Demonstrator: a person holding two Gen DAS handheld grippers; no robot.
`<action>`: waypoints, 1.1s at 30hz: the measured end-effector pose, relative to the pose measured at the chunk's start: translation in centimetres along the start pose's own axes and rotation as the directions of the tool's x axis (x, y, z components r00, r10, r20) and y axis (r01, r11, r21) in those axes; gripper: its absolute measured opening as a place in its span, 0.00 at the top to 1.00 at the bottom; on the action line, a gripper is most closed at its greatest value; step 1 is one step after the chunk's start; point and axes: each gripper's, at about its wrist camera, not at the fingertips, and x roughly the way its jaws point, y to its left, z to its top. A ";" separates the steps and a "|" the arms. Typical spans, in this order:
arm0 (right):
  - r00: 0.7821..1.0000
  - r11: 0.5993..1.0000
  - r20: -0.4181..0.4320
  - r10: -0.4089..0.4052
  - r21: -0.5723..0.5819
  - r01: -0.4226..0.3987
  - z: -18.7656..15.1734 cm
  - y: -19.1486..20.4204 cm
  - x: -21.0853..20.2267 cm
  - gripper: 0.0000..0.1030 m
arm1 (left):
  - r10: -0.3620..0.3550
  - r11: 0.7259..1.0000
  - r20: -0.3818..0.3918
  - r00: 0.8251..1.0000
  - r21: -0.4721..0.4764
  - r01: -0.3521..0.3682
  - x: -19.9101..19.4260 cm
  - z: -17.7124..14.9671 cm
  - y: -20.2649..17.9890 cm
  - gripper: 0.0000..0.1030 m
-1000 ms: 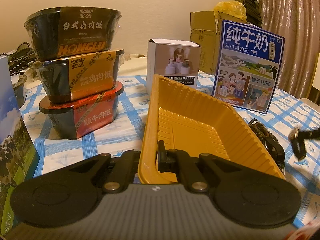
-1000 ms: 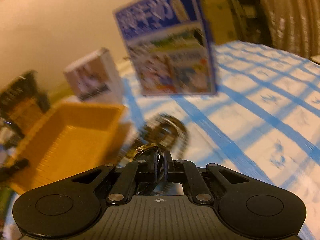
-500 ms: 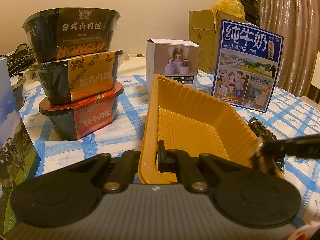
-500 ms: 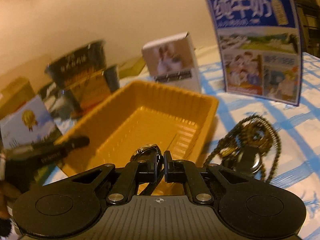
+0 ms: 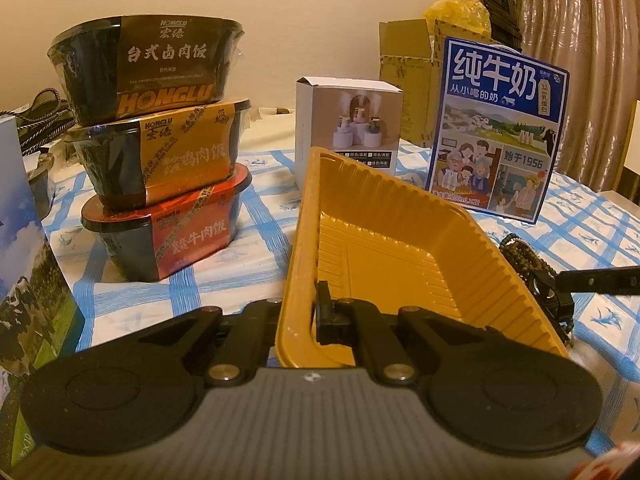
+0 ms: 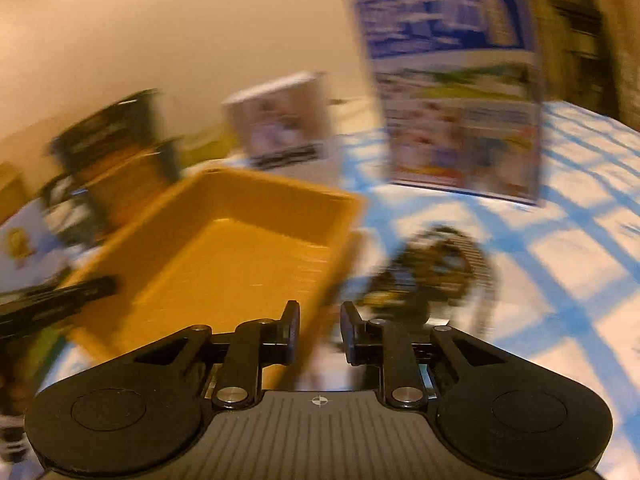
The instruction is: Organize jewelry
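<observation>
A ribbed yellow plastic tray lies on the checked cloth. My left gripper is shut on the tray's near wall, one finger inside and one outside. A pile of dark bead strings rests just right of the tray and appears blurred in the right wrist view. My right gripper hangs over the tray's right rim beside the beads. Its jaws are opening and nothing shows between them. One of its fingers reaches in from the right. The left wrist view shows nothing lying on the tray's floor.
Three stacked meal bowls stand left of the tray. A white carton and a blue milk box stand behind it. Another printed box is at the near left. Brown cartons and a curtain are at the back right.
My right gripper came in from the right to the tray's rim and its jaws parted. The metal ring it held no longer shows. The left gripper and the tray stayed put.
</observation>
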 end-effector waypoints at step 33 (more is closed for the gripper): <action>1.000 0.993 0.005 0.015 -0.114 -0.014 -0.3 -0.8 0.9 0.85 | 0.003 1.000 -0.001 1.000 0.007 -0.003 0.0 0.0 0.0 0.96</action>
